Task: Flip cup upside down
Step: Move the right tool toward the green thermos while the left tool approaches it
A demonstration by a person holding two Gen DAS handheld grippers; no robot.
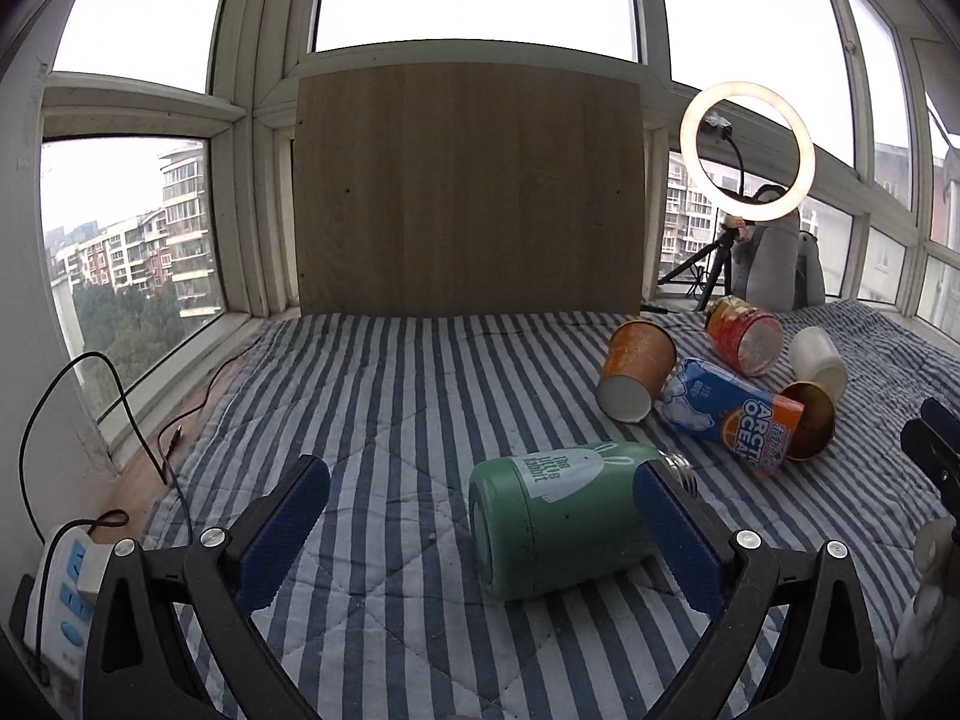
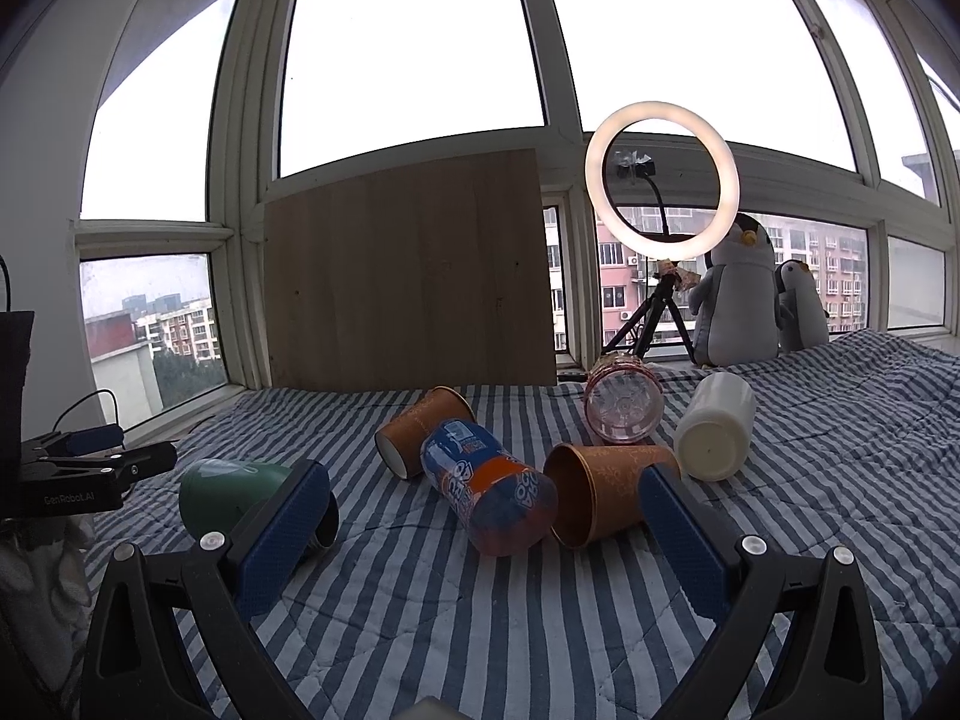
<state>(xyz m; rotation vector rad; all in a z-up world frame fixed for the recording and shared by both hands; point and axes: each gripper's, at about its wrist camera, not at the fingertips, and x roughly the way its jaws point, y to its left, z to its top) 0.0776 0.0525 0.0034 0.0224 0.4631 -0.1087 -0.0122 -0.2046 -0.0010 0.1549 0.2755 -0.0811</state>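
- Green cup [image 1: 564, 516] lies on its side on the striped quilt [image 1: 384, 396], in front of the wooden board [image 1: 468, 192] and on the near side of the quilt from it.
- Long axis roughly horizontal, running diagonally: flat base points toward the left wrist camera and slightly left; the metal threaded mouth [image 1: 681, 465] points away, toward the cluster of other cups. White rabbit print faces up.
- Left gripper [image 1: 480, 534]: jaws spread wide. Right pad [image 1: 672, 534] sits just beside the cup's mouth end — contact cannot be judged; left pad [image 1: 288, 528] well apart from the cup.
- Right gripper [image 2: 486, 534]: jaws wide, holding nothing. Its left pad overlaps the green cup [image 2: 234, 495] in view.
- Cluster right of the board, all on their sides: two orange paper cups [image 2: 606, 492], blue-orange bottle [image 2: 486, 486], clear patterned cup [image 2: 624, 402], white cup [image 2: 717, 435].
- Ring light [image 2: 660, 192] on tripod right of the board; penguin plush toys [image 2: 741, 294] beside it.
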